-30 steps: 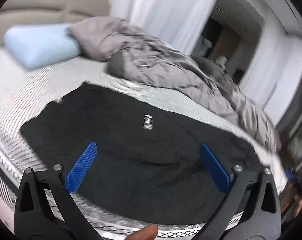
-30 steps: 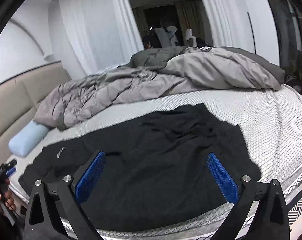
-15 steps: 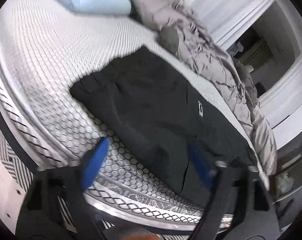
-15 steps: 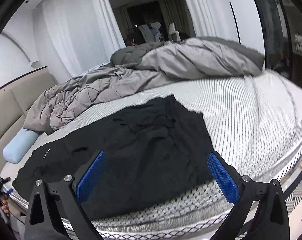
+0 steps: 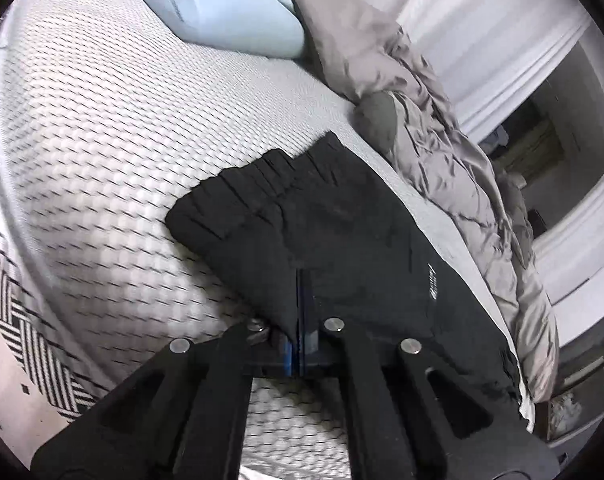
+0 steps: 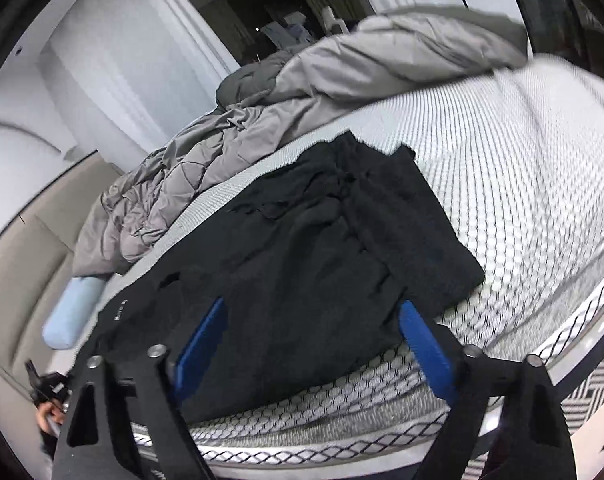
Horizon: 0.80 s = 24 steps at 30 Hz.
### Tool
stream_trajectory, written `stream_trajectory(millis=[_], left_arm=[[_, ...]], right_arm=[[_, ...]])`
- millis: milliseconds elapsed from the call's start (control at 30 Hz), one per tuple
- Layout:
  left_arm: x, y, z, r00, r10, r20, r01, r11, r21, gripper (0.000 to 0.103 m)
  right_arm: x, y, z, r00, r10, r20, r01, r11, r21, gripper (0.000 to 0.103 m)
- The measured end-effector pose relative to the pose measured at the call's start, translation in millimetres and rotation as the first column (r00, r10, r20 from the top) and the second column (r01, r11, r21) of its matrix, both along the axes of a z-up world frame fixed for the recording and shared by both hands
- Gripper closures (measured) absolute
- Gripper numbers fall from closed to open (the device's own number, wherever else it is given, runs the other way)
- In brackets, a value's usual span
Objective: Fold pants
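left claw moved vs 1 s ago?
Yes. The left claw has gone from open above the black fabric pants to shut on their near edge, closer to the waistband end, towards the pale blue pillow.

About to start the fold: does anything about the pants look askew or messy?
Yes. In the right wrist view the black pants are rumpled, with bunched wrinkles near the far edge instead of lying flat. The left claw is shut on their near edge; the right claw hangs open.
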<state>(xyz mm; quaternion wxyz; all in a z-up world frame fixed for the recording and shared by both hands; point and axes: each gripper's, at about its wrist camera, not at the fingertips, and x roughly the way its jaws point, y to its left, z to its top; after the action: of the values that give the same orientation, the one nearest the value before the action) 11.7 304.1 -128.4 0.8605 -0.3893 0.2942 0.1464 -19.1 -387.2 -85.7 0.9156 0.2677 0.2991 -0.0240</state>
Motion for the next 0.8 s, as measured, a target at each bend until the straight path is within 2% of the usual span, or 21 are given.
stream_trajectory(millis=[167, 300, 367, 400, 467, 533, 633, 667, 700, 733, 800], left_arm=[[11.9, -7.8, 5.2, 1.0, -0.001, -0.011, 0.002, 0.999, 0.046, 0.103], [9.8, -7.0, 13.5, 1.0, -0.013, -0.028, 0.014, 0.999, 0.042, 0.103], [10.8, -6.2, 16.6, 0.999, -0.019, -0.032, 0.02, 0.999, 0.042, 0.103], [9.9, -7.0, 19.1, 0.999, -0.022, -0.031, 0.024, 0.999, 0.048, 0.103], [11.4, -8.4, 25.1, 0.999, -0.027, -0.024, 0.029, 0.997, 0.069, 0.103], [12.0, -9.9, 26.5, 0.999, -0.027, -0.029, 0.029, 0.997, 0.071, 0.103], [14.4, -4.4, 17.6, 0.998, -0.025, -0.057, 0.029, 0.998, 0.057, 0.103], [17.0, -4.2, 15.9, 0.997, -0.025, -0.067, 0.029, 0.998, 0.053, 0.103], [17.9, -4.3, 15.6, 0.997, -0.025, -0.067, 0.028, 0.998, 0.053, 0.103], [17.4, -4.7, 15.3, 0.998, -0.025, -0.065, 0.029, 0.998, 0.054, 0.103], [11.3, -6.2, 16.9, 0.998, -0.032, -0.061, 0.036, 0.997, 0.065, 0.103]], right_arm=[[-9.7, -13.4, -15.2, 0.999, -0.04, -0.014, 0.041, 0.995, 0.095, 0.019], [-16.9, -28.1, -34.1, 0.996, -0.083, -0.013, 0.084, 0.981, 0.173, 0.02], [-9.9, -39.2, -39.4, 0.995, -0.1, -0.001, 0.098, 0.971, 0.216, 0.025], [-6.5, -41.9, -37.5, 0.994, -0.113, 0.011, 0.108, 0.97, 0.22, 0.03], [3.0, -34.4, -23.5, 0.996, -0.075, 0.052, 0.066, 0.986, 0.155, 0.03], [13.0, -29.3, -18.6, 0.997, -0.055, 0.05, 0.049, 0.992, 0.114, 0.03], [26.3, -40.5, -39.1, 0.997, -0.073, 0.02, 0.067, 0.976, 0.206, 0.033], [28.6, -43.0, -43.3, 0.996, -0.077, 0.034, 0.068, 0.973, 0.219, 0.036], [30.9, -47.1, -47.8, 0.994, -0.097, 0.045, 0.084, 0.97, 0.227, 0.051], [32.0, -50.7, -51.0, 0.991, -0.128, 0.035, 0.117, 0.965, 0.237, 0.071], [28.0, -54.0, -50.4, 0.987, -0.156, 0.04, 0.141, 0.956, 0.256, 0.086]])
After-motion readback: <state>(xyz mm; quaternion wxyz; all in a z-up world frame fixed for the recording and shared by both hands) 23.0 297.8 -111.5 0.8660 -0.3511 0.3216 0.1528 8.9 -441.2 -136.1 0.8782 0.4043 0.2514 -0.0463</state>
